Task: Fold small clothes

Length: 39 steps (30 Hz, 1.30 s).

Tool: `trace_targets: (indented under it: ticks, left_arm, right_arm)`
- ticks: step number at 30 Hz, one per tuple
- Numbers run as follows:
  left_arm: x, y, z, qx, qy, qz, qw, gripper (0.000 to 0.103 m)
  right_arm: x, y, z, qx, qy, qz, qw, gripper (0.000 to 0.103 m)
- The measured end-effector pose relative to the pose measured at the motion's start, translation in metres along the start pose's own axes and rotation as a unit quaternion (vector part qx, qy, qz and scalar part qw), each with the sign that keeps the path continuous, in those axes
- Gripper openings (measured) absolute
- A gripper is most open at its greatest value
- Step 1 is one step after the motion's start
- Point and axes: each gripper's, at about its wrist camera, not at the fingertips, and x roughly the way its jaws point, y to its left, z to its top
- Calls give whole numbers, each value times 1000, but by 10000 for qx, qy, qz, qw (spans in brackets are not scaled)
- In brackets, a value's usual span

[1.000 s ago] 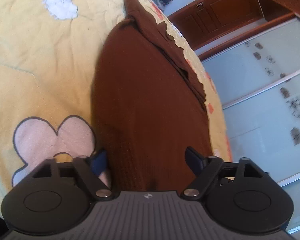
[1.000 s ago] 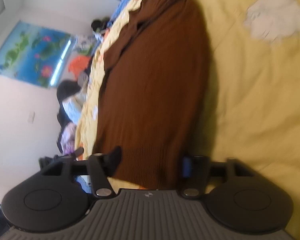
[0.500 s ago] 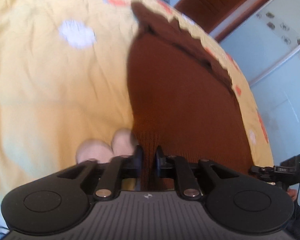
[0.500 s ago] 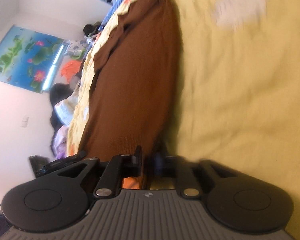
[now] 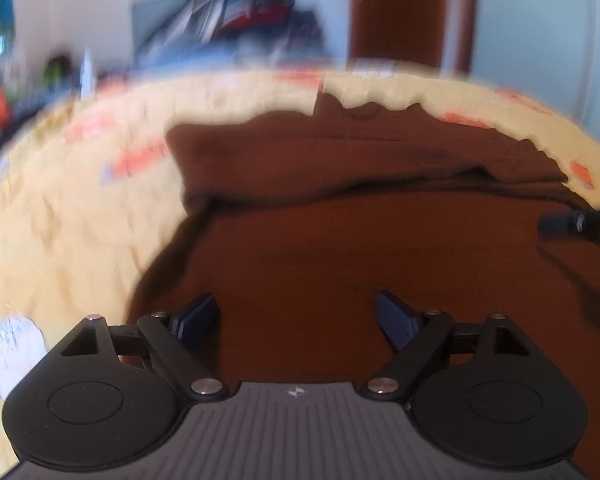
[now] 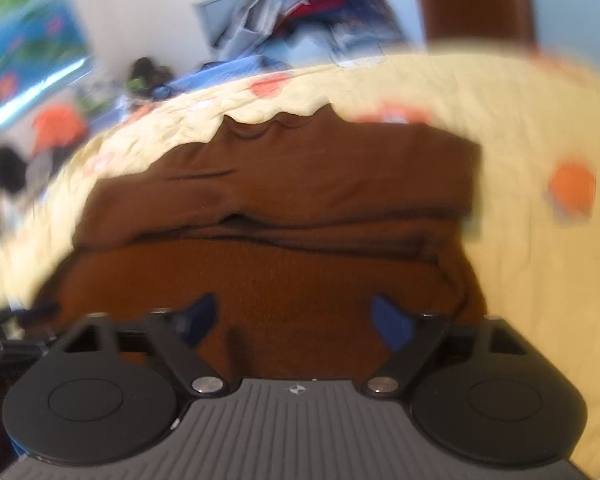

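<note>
A brown knit garment (image 5: 360, 220) lies on the yellow quilt (image 5: 60, 220), its near part doubled over onto the far part, with a fold line across the middle. It also shows in the right wrist view (image 6: 280, 208). My left gripper (image 5: 296, 316) is open and empty just above the near brown layer. My right gripper (image 6: 292, 320) is open and empty over the same layer; its tip shows at the right edge of the left wrist view (image 5: 580, 224). Both views are blurred by motion.
The quilt (image 6: 540, 140) has orange and white patches and a scalloped far edge. Beyond the bed are a pile of clothes (image 5: 244, 12), a brown wooden door (image 5: 396, 12) and a blue poster (image 6: 24, 40) on the wall.
Both grippers were shut on the garment's hem half a second ago. They have carried it over onto the far part and opened, letting it go. Both views swung round.
</note>
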Motion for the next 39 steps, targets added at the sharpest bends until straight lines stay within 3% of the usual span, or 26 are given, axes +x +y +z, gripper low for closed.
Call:
trace_targets:
  ticks: [2, 3, 5, 7, 9, 12, 14, 18, 22, 24, 27, 34, 37, 39]
  left_arm:
    - [-10, 23, -9, 33, 22, -48, 10000, 88]
    - [-12, 31, -12, 98, -7, -52, 9999, 89]
    - [-13, 48, -14, 61, 49, -30, 10000, 89]
    - [-19, 53, -2, 93, 136, 218, 9996, 85]
    - [-34, 52, 14, 82, -281, 160, 9994, 85]
    - [-39, 40, 45, -39, -1018, -88, 9948, 86]
    - [-15, 21, 67, 105, -1111, -245, 9935, 86]
    - [61, -3, 100, 221, -729, -78, 9971, 86]
    - [117, 14, 94, 128, 52, 95, 9999, 87]
    - [111, 31, 82, 187, -140, -155, 9996, 87]
    - [110, 42, 83, 181, -143, -198, 9995, 87]
    - [97, 15, 90, 541, -321, 436, 9971, 86]
    - [90, 1, 94, 582, -404, 215, 9973, 86]
    - [100, -6, 96, 691, -267, 300, 9968, 87]
  right_arm:
    - [-6, 0, -16, -760, -85, -242, 9968, 94]
    - [-8, -1, -24, -1101, -105, -517, 9925, 103]
    - [-9, -8, -21, -909, -23, -425, 9950, 103]
    - [-6, -9, -10, -1032, 267, -403, 9935, 100]
    - [-8, -10, 10, -793, 348, -318, 9957, 91]
    - [-5, -3, 41, -650, -346, -178, 9971, 102]
    - [20, 2, 64, -707, -504, -163, 9961, 102]
    - [91, -5, 103, -383, -66, -168, 9991, 92]
    - [115, -12, 104, -609, 118, -450, 9971, 102]
    - [107, -18, 87, -1049, 74, -434, 9935, 102]
    - [98, -34, 76, -1079, -127, -180, 9939, 102]
    - [84, -13, 86, -941, -222, -418, 9944, 103]
    - [71, -5, 90, -918, -507, -306, 9940, 103]
    - [88, -5, 98, -942, -231, -536, 9938, 103]
